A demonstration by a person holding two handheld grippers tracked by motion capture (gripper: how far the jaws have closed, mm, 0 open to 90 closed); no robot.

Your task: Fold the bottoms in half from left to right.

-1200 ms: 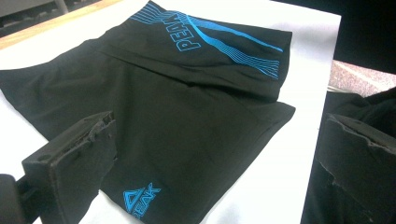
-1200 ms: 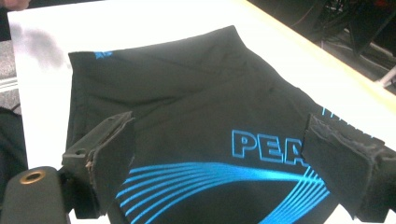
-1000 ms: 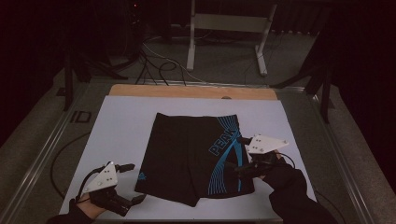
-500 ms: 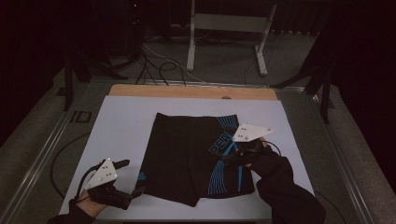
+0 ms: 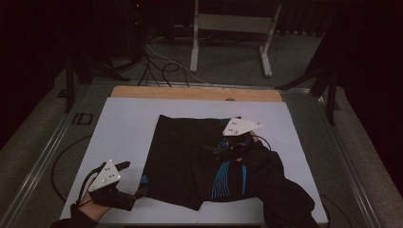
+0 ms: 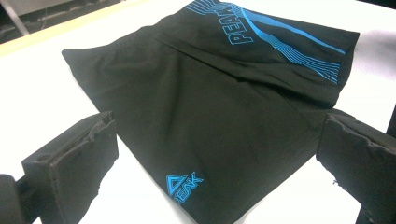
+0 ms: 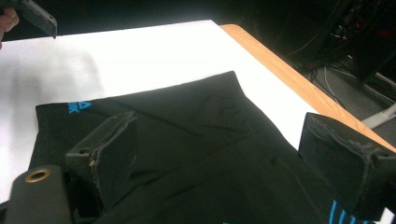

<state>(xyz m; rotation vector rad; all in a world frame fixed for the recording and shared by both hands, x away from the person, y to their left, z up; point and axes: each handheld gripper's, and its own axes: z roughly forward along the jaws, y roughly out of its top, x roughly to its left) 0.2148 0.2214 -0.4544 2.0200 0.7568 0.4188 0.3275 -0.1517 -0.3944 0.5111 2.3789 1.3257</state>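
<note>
Black shorts (image 5: 187,156) with blue line graphics and "PEAK" lettering lie spread flat on the white table top (image 5: 128,123). My left gripper (image 5: 132,180) is open near the table's front left, its jaws pointing at the shorts' near left corner. In the left gripper view that corner, with its small blue logo (image 6: 183,185), lies between the spread jaws of the left gripper (image 6: 219,137). My right gripper (image 5: 216,151) hovers open over the middle right of the shorts. In the right gripper view the jaws of the right gripper (image 7: 224,140) straddle the black fabric (image 7: 196,126) without closing on it.
A wooden strip (image 5: 190,93) borders the table's far edge, with metal rails (image 5: 38,166) along both sides. Beyond it a grey metal stand (image 5: 233,28) and loose cables (image 5: 157,61) are on the floor. The left gripper's jaw (image 7: 32,15) shows far off in the right gripper view.
My right gripper has moved left and away from the person, from the shorts' right edge to above their middle. The left gripper has barely shifted.
</note>
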